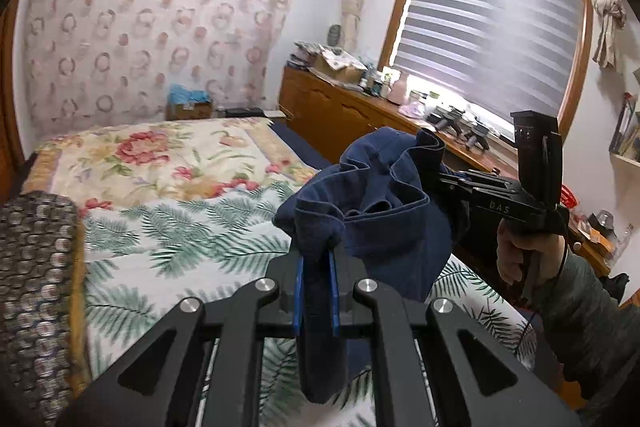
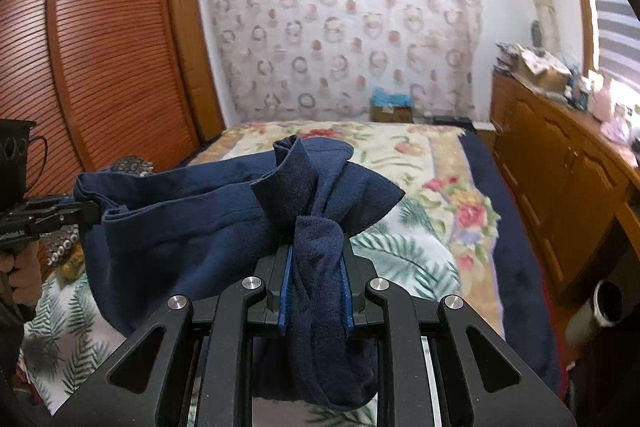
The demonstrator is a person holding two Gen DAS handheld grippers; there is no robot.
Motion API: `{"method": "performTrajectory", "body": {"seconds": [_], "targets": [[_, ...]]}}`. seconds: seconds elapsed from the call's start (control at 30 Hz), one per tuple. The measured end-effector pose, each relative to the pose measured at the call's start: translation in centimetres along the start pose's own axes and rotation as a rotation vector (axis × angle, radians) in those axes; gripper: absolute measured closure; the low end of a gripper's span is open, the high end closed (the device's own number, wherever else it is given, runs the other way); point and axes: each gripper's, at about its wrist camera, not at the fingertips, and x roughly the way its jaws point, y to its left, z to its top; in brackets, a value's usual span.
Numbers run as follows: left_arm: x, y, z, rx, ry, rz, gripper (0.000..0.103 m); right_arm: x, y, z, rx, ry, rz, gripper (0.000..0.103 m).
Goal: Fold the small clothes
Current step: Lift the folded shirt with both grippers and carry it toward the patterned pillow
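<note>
A small navy blue garment hangs in the air above the bed, stretched between both grippers. My left gripper is shut on one bunched corner of it. My right gripper is shut on another bunched corner, with cloth spreading to the left towards the other gripper. In the left wrist view the right gripper's body shows at the right, hand-held, its fingers hidden in the cloth. In the right wrist view the left gripper shows at the far left, clamped on the garment's edge.
Below is a bed with a floral and fern-print cover. A patterned cushion lies at its left edge. A wooden cabinet with clutter stands along the right wall under the window. A slatted wardrobe stands left.
</note>
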Motion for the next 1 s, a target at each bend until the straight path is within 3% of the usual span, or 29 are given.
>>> {"method": "performTrajectory", "body": {"seconds": [0.67, 0.87, 1.0], "targets": [[-14.8, 8.1, -2.5, -0.105, -0.224, 0.242, 0.096, 4.5, 15.7, 7.8, -0.218, -0.097, 0.235, 0.086], [-18.5, 11.5, -5.0, -0.187, -0.286, 0.331, 0.096, 5.9, 21.2, 10.6, -0.318, -0.118, 0.311, 0.086], [-19.1, 15.4, -8.2, -0.277, -0.259, 0.425, 0.096, 9.0, 26.2, 11.8, -0.399, -0.095, 0.37, 0.086]]}}
